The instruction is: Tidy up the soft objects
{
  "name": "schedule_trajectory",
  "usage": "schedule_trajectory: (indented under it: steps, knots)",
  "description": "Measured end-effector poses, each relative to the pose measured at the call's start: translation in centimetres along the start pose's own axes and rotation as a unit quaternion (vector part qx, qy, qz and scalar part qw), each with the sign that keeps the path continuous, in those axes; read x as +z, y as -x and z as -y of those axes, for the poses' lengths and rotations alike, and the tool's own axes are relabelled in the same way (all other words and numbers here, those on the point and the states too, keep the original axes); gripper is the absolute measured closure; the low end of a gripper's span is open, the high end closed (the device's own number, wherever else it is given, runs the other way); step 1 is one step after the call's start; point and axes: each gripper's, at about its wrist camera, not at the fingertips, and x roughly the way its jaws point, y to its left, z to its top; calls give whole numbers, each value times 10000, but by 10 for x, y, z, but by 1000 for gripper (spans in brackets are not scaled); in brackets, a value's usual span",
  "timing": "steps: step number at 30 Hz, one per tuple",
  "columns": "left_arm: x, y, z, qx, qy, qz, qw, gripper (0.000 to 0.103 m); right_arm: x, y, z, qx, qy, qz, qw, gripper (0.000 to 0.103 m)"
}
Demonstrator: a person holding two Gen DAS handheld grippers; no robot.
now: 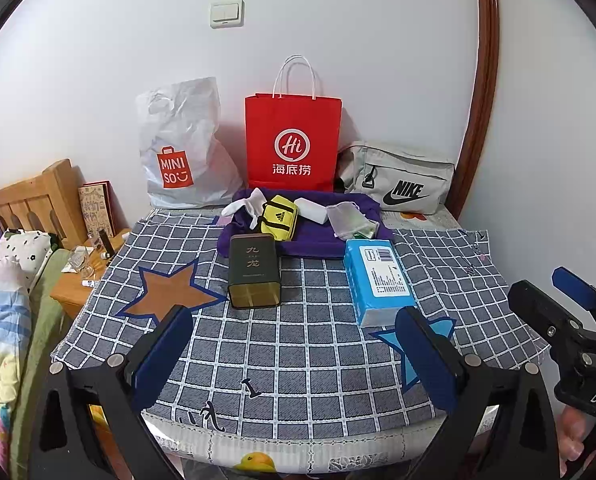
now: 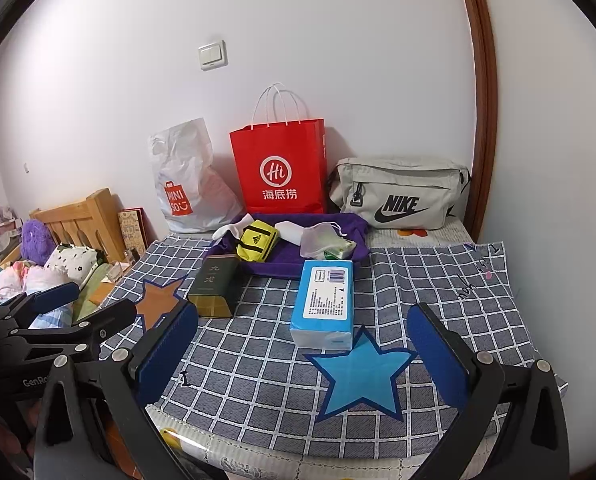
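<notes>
Both grippers, left (image 1: 293,344) and right (image 2: 302,344), are gaping empty; tissue pack (image 2: 326,304) is lying lengthwise ahead, nearer the right, toward the table's (image 2: 478,288) near edge.

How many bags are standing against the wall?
3: a white plastic bag on the left, a red paper bag in the middle, a grey pouch on the right.

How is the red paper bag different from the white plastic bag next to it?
The red paper bag stands stiff and straight with thin white string handles; the white Miniso plastic bag is crinkly and slumped, with a cut-out handle hole. The red one is taller. Both lean by the wall at the table's back and carry a logo.
</notes>
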Motion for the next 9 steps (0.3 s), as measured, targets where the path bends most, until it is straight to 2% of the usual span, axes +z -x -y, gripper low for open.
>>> schedule_trajectory:
  steps: [9]
  knots:
    - [3,-3,1,-24,8,9,10000,1,0,-1,-3,21,19,-20,10000,0]
